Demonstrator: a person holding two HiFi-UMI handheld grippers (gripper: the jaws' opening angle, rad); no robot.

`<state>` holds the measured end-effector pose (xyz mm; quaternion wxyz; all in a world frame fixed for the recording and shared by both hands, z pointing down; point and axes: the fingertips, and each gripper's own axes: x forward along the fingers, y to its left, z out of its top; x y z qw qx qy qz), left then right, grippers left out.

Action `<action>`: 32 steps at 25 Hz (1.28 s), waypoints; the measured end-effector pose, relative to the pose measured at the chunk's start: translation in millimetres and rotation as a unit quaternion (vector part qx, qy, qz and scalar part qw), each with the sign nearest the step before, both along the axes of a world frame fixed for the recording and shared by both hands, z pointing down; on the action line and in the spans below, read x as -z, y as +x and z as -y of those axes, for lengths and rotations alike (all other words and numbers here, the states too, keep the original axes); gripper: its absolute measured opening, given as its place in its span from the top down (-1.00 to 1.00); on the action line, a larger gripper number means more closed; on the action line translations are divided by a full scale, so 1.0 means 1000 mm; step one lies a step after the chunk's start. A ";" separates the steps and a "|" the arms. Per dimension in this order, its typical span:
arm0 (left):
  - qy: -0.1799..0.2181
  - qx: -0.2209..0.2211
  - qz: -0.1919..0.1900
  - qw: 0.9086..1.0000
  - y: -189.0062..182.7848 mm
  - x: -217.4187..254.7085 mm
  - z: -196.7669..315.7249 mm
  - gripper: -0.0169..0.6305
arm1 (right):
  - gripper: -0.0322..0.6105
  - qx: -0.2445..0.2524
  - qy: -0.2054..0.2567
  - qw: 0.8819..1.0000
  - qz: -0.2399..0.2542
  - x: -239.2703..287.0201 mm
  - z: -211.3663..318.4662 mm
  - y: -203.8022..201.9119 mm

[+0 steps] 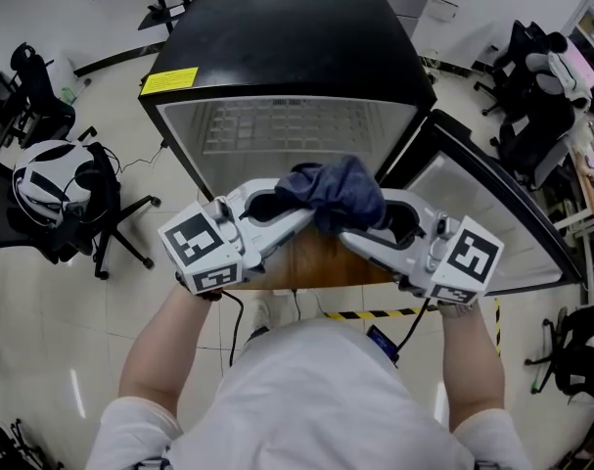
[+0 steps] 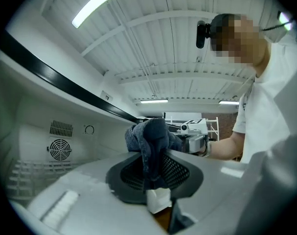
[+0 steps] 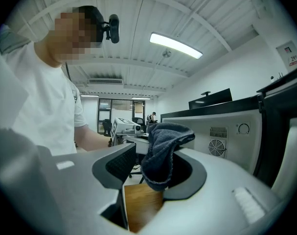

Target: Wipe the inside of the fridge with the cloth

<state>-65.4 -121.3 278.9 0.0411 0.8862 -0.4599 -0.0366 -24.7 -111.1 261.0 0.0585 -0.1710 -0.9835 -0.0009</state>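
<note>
My left tool (image 2: 155, 168) pinches the cloth (image 2: 150, 131); right tool (image 3: 153, 168) spread — cloth draped on its jaw could snag and tug free.

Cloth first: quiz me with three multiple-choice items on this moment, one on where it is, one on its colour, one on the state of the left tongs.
1. Where is the cloth?
A. Lying on a shelf inside the fridge
B. Up in the air just in front of the open fridge
C. On the floor

2. What colour is the cloth?
A. Dark blue
B. White
C. Yellow

3. How do the left tongs stand?
A. Wide open and empty
B. Out of every view
C. Shut on the cloth

Answers:
1 B: the head view shows it bunched up ahead of the fridge opening, off both shelf and floor.
2 A: it reads dark blue in all three views.
3 C: the left gripper view shows both jaws pressed onto a fold of it.
</note>
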 end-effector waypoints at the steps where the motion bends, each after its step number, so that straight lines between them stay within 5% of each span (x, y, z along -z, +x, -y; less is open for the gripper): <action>1: 0.000 0.012 0.009 1.000 -0.002 -0.001 0.002 0.74 | 0.36 -0.005 0.002 1.000 -0.002 -0.001 0.002 0.000; 6: 0.009 0.092 0.082 0.992 -0.019 -0.006 0.018 0.74 | 0.36 -0.064 0.011 0.998 -0.019 -0.016 0.023 -0.003; 12: 0.020 0.185 0.175 0.967 -0.035 -0.013 0.046 0.74 | 0.36 -0.189 0.026 0.981 -0.036 -0.038 0.062 0.000; 17: 0.004 0.240 0.185 0.953 -0.049 -0.022 0.074 0.74 | 0.36 -0.258 0.023 0.965 -0.038 -0.047 0.080 0.012; 25: -0.014 0.281 0.194 0.940 -0.058 -0.027 0.130 0.74 | 0.36 -0.277 0.024 0.959 -0.048 -0.056 0.075 0.016; 32: -0.037 0.313 0.163 0.935 -0.071 -0.039 0.174 0.73 | 0.37 -0.283 0.026 0.957 -0.059 -0.064 0.070 0.015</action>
